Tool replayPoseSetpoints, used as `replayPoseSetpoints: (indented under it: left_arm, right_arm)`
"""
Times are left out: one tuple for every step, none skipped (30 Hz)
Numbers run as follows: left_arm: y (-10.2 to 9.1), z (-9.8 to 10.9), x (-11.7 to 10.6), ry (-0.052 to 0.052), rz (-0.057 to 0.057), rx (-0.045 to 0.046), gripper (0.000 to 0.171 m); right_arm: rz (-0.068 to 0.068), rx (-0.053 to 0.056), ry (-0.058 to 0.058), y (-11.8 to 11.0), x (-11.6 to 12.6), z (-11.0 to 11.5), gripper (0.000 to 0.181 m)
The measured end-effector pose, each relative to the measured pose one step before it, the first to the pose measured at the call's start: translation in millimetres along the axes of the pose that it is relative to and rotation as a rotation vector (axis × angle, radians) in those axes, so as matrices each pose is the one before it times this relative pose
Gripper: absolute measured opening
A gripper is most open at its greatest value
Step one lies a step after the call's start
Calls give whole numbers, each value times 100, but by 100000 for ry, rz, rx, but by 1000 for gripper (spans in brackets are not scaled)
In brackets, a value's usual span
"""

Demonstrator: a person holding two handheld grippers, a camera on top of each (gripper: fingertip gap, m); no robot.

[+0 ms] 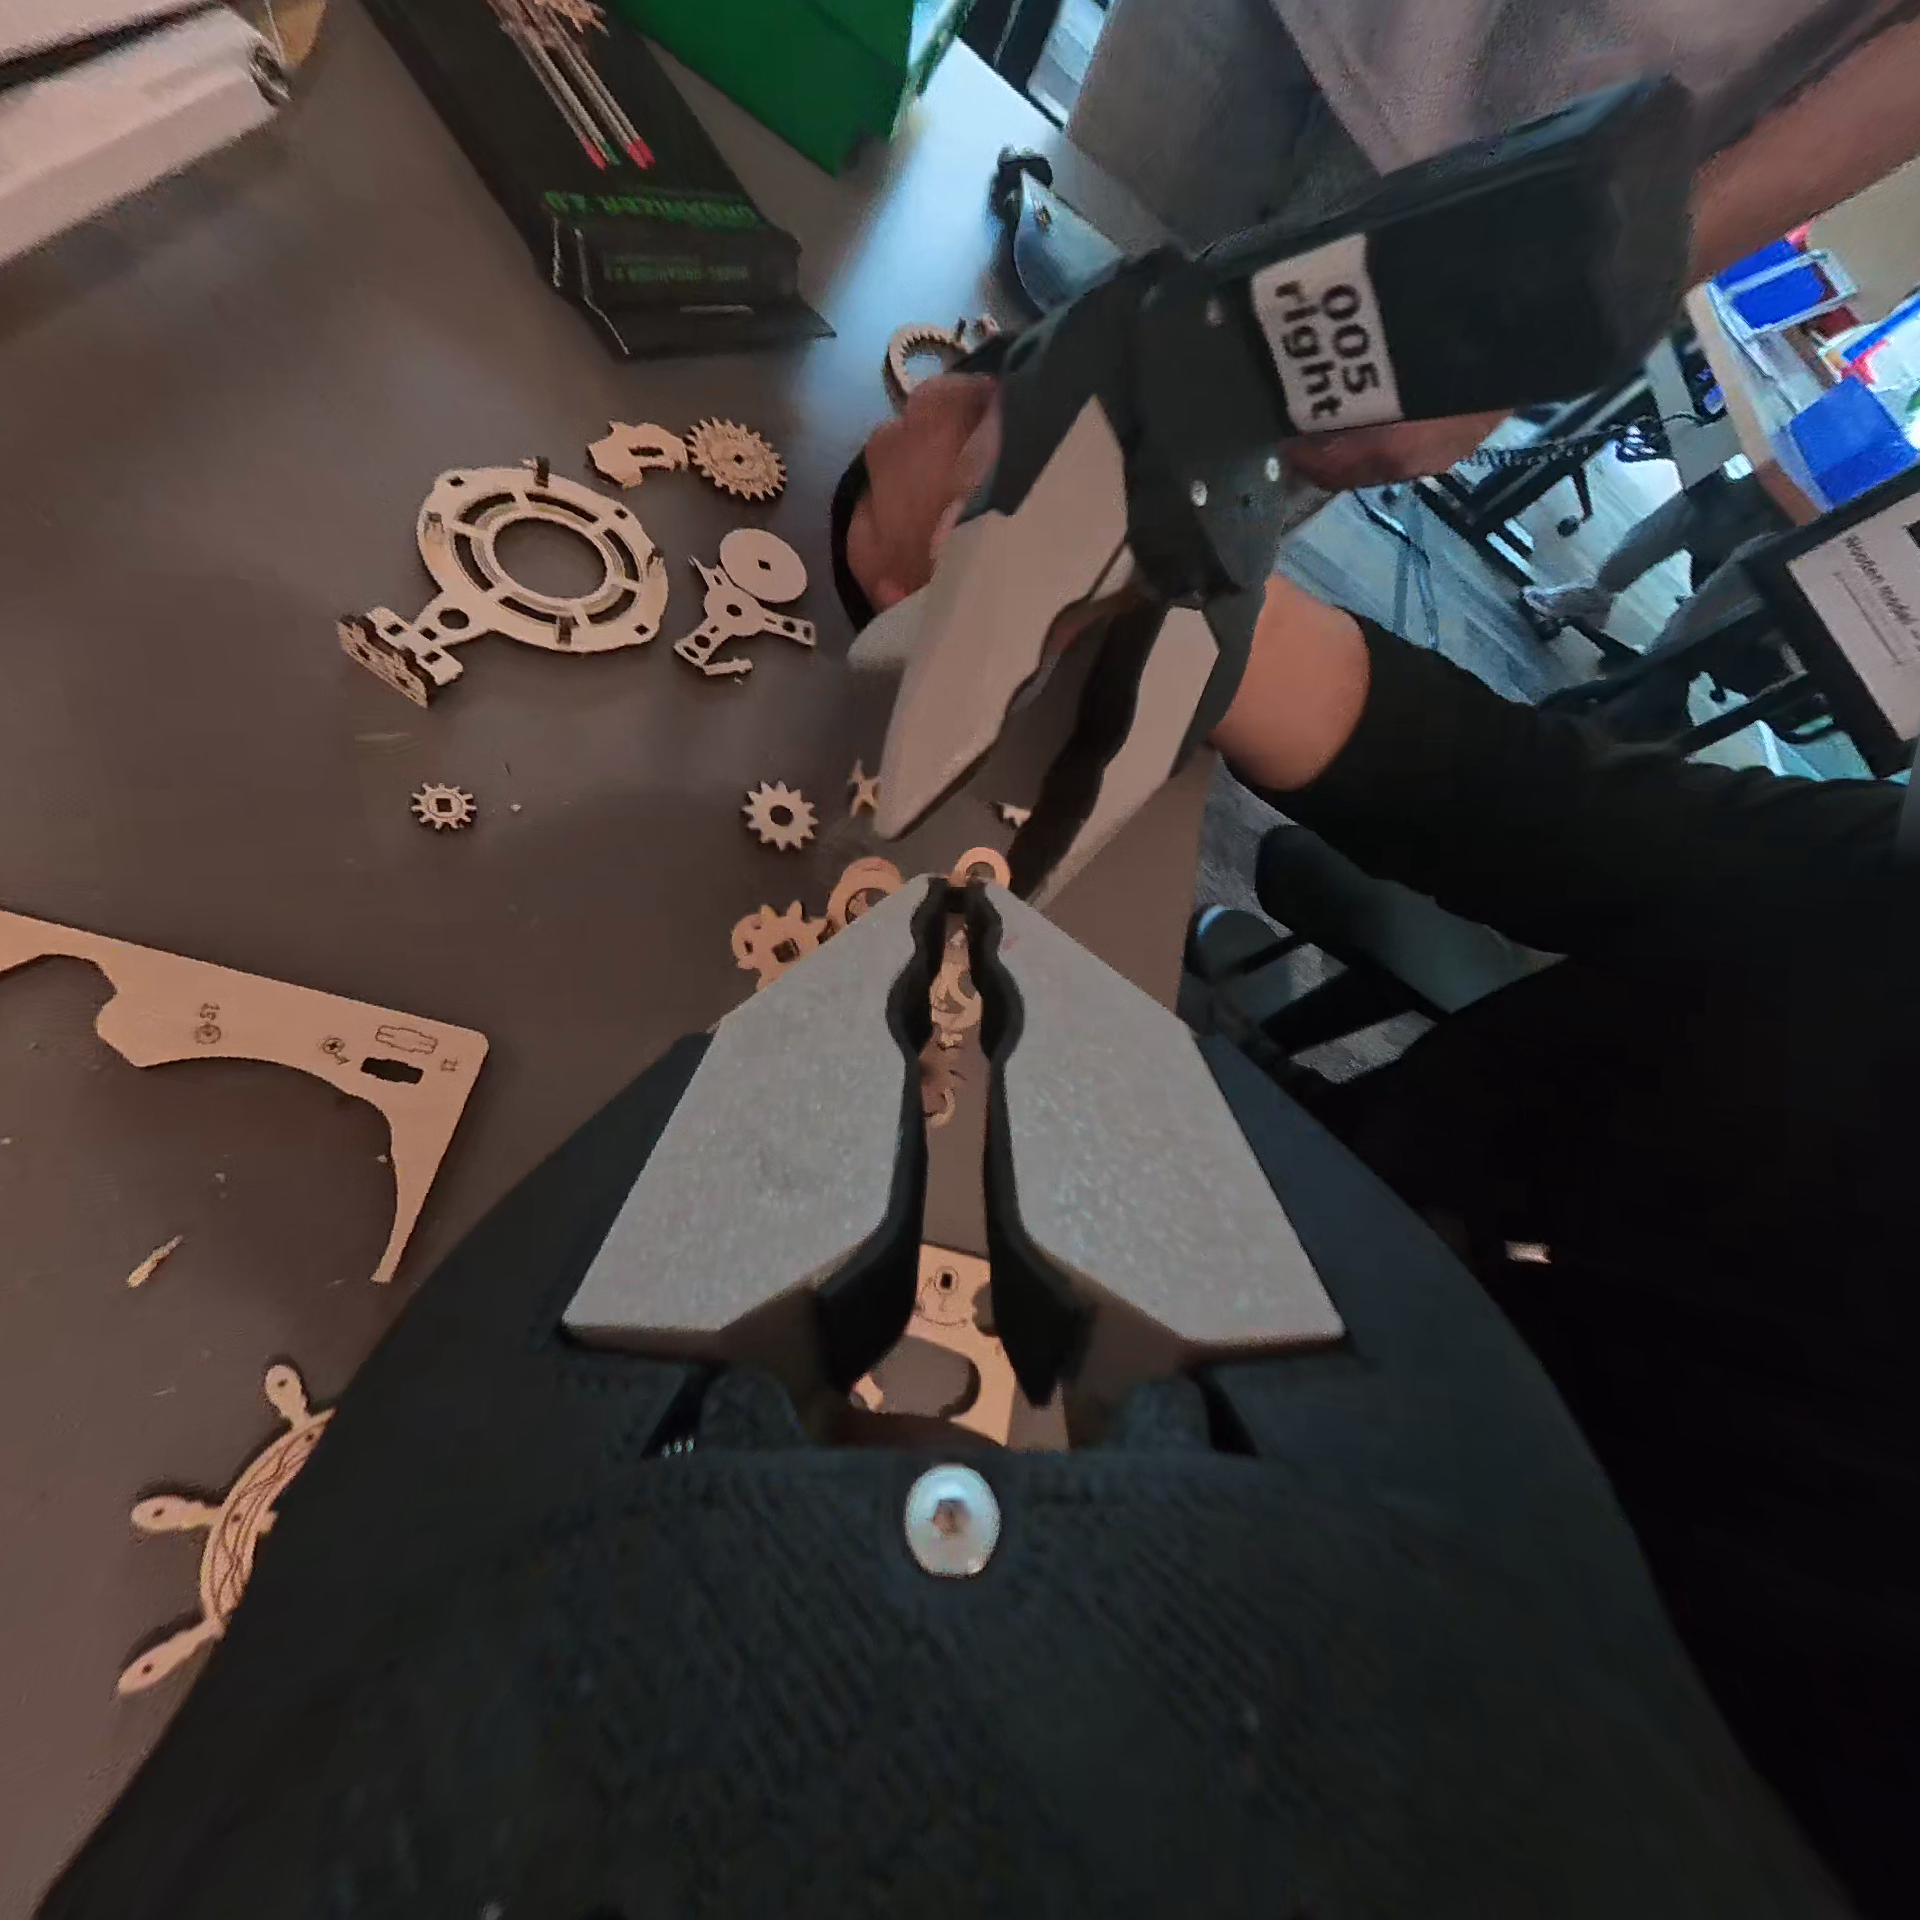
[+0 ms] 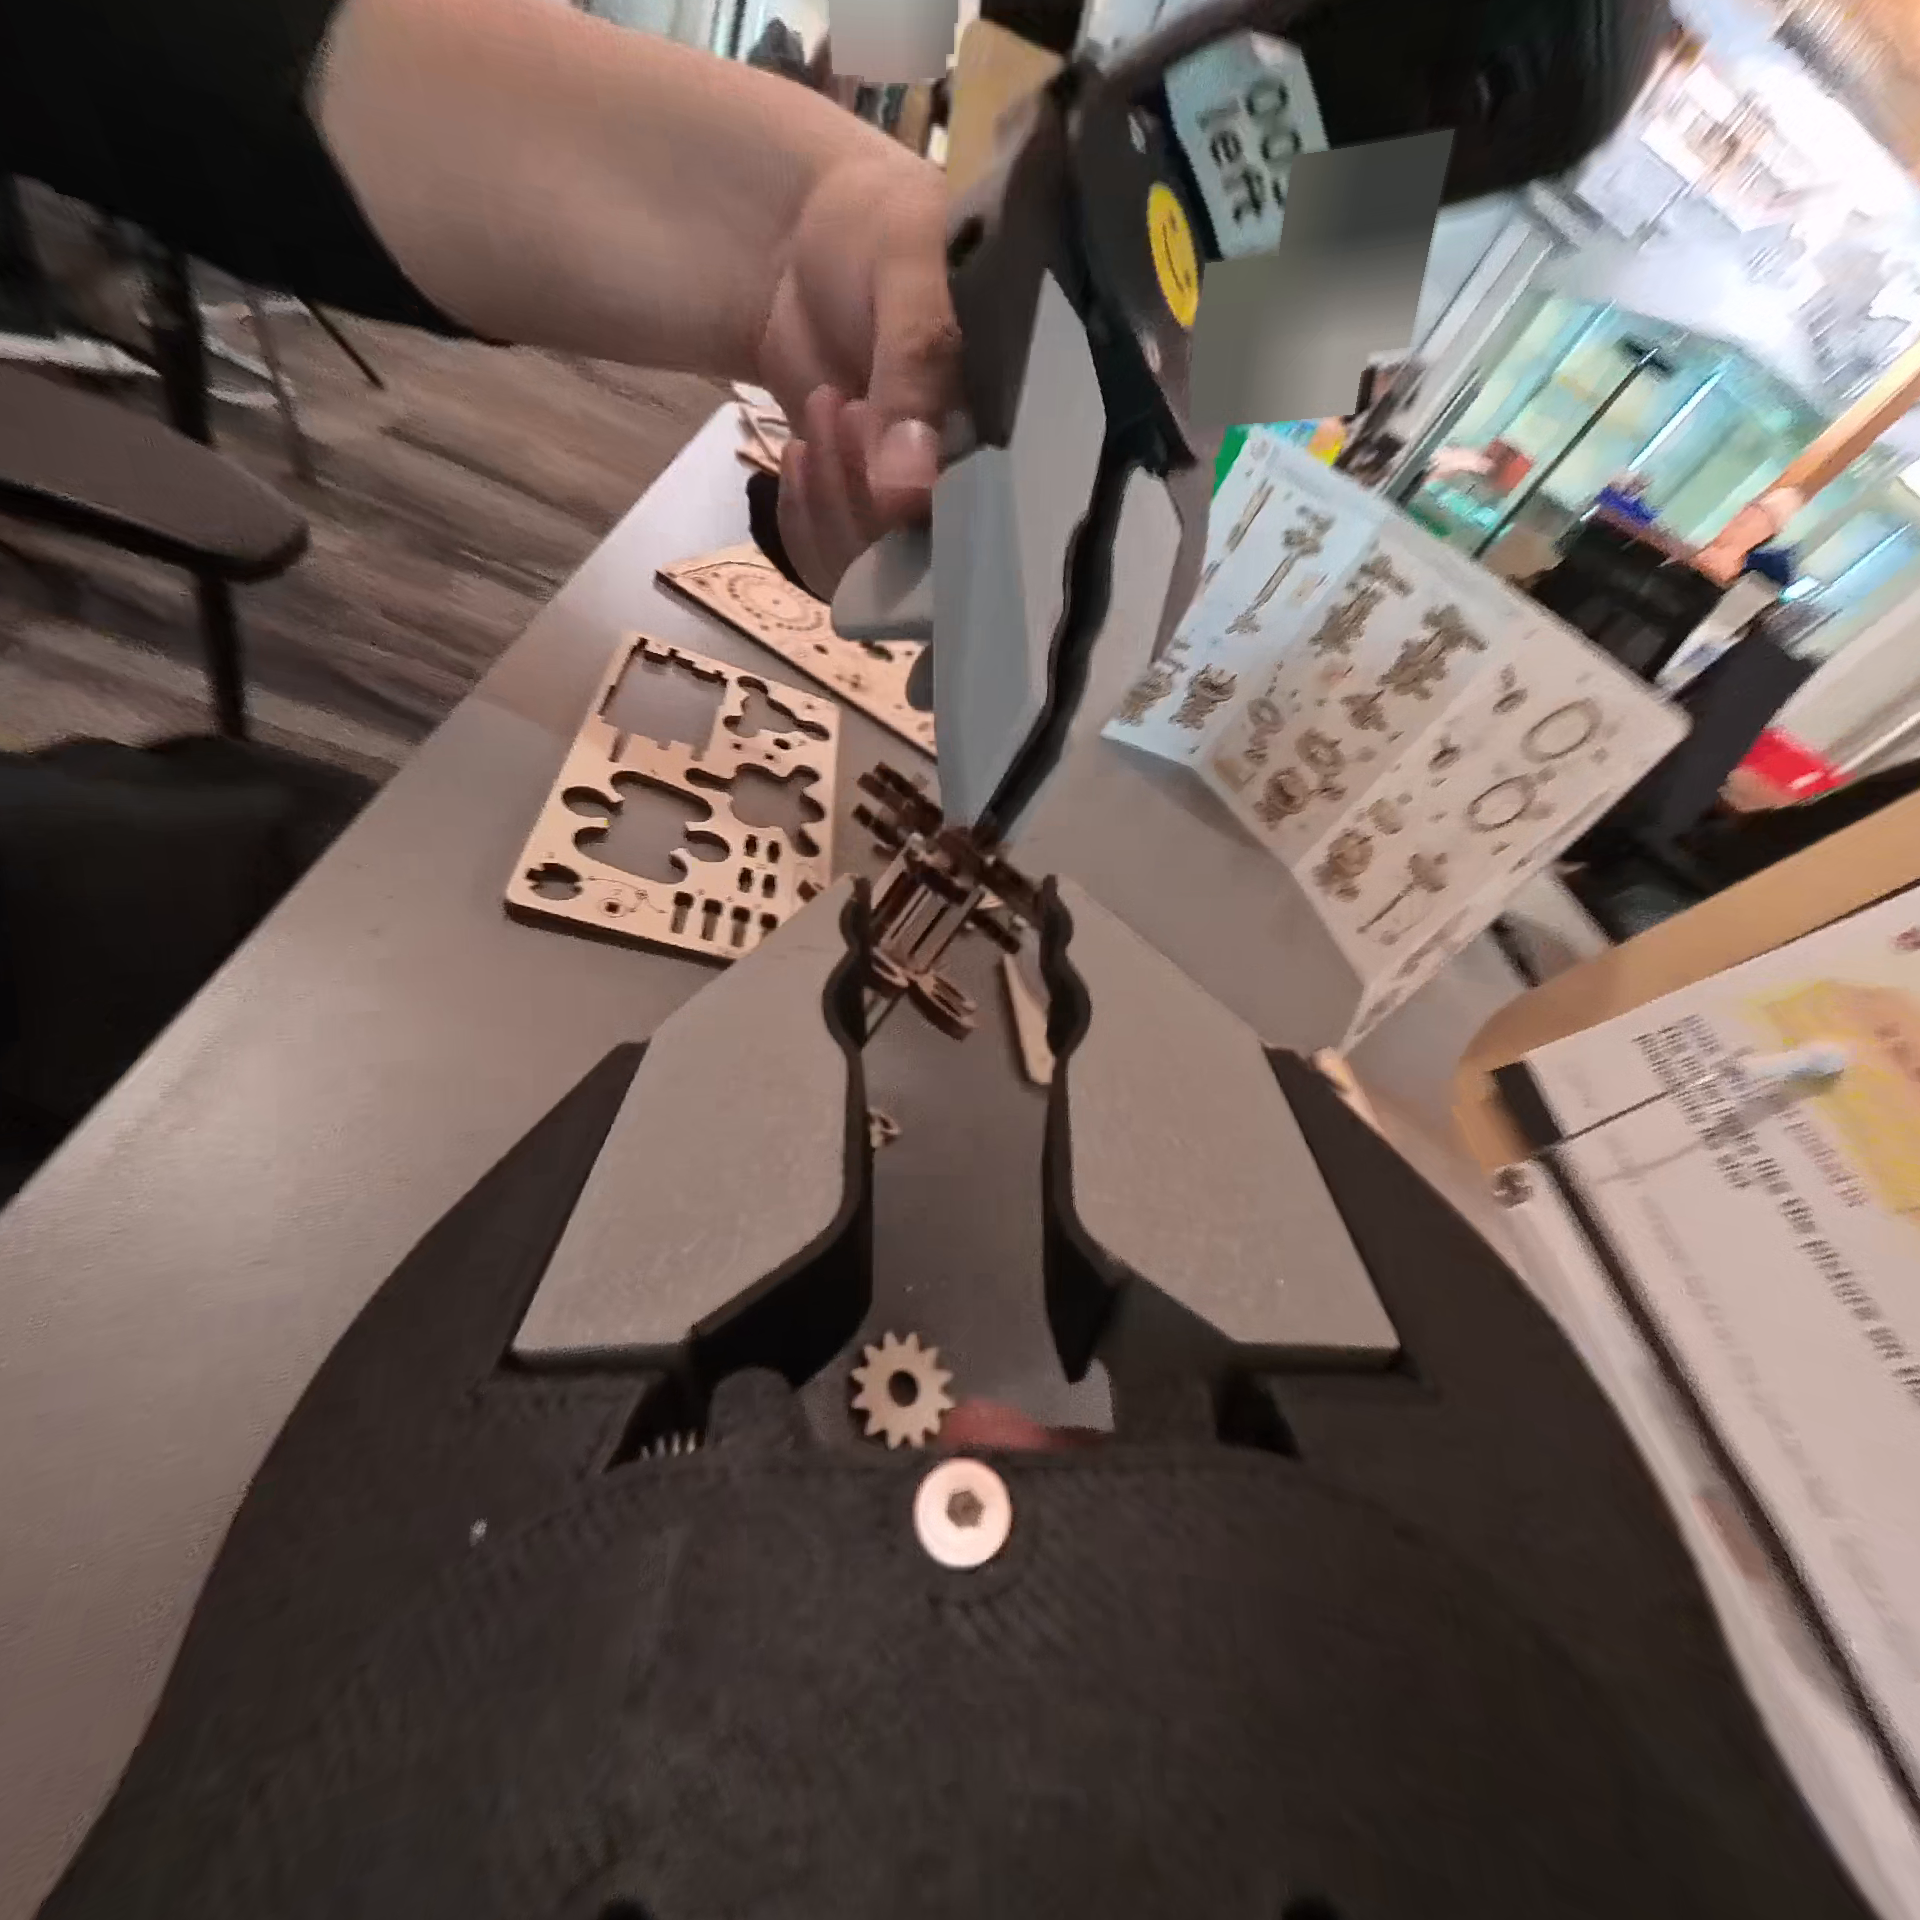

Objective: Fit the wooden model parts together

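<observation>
Right gripper (image 2: 951, 914) was seen with jaws apart, bracketing a small slatted wooden assembly (image 2: 930, 914) just off its tips. Left gripper (image 2: 987, 821) was angled down from above, jaws drawn together, tips meeting the assembly's top; whether a part was pinched there could not be told. The assembly's long axis was judged to run toward the right gripper, the nearer one. Loose gears (image 1: 777, 814) were noted on the tabletop (image 1: 260, 790) near its right edge.
</observation>
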State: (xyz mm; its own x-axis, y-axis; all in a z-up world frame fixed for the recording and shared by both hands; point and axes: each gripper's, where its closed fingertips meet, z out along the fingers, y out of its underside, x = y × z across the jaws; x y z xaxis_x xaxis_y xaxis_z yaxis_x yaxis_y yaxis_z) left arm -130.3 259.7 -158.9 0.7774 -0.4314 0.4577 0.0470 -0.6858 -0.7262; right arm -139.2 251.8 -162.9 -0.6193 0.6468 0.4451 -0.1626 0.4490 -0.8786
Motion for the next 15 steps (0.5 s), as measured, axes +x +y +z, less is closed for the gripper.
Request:
replayPoseSetpoints:
  left_arm:
    - [181,78,81,1632,-813,-1818,2]
    - [5,47,-23,908,-671,-515,1]
    - [-60,-6,-49,737,-544,-274,1]
    - [-6,-36,-28,897,54,-652,1]
    - [43,-16,-38,880,50,-646,1]
    - [86,29,-13,1368,-492,-575,1]
    - [99,25,77,2337,-805,-504,1]
    - [103,7,143,2995,-1025,-367,1]
    - [65,23,134,3063,-1394,51,1]
    - [34,28,33,2302,-1388,141,1]
    - [79,33,-37,1521,-876,-55,1]
    - [92,36,-92,668,-469,-145,1]
    - [75,25,-179,-128,-203,54,1]
    - [106,22,-148,-55,-300,42,1]
    - [152,29,-62,443,-41,-160,1]
  right_arm:
    - [-3957,-355,1486,-206,3,-82,21]
    - [-3462,-804,734,-77,-75,-36,17]
    - [-2790,-913,248,-12,-150,40,14]
    - [-2614,-903,518,24,-108,78,9]
    - [-2704,-1171,1046,53,3,72,9]
    - [-2328,-1025,492,48,-46,35,9]
    - [-1648,-335,-10,-43,-104,13,9]
    - [-1614,-61,-70,-76,-118,-17,9]
    - [-2196,-778,410,-7,-72,-17,9]
    - [-2684,-1495,757,94,-29,4,8]
    - [-2730,-1624,736,99,-28,42,8]
    - [-2656,-1744,681,119,-54,70,7]
    - [-2897,-2155,786,179,-56,100,7]
    - [-3444,-2299,898,173,-57,95,8]
    - [-3182,-1672,539,64,-131,80,8]
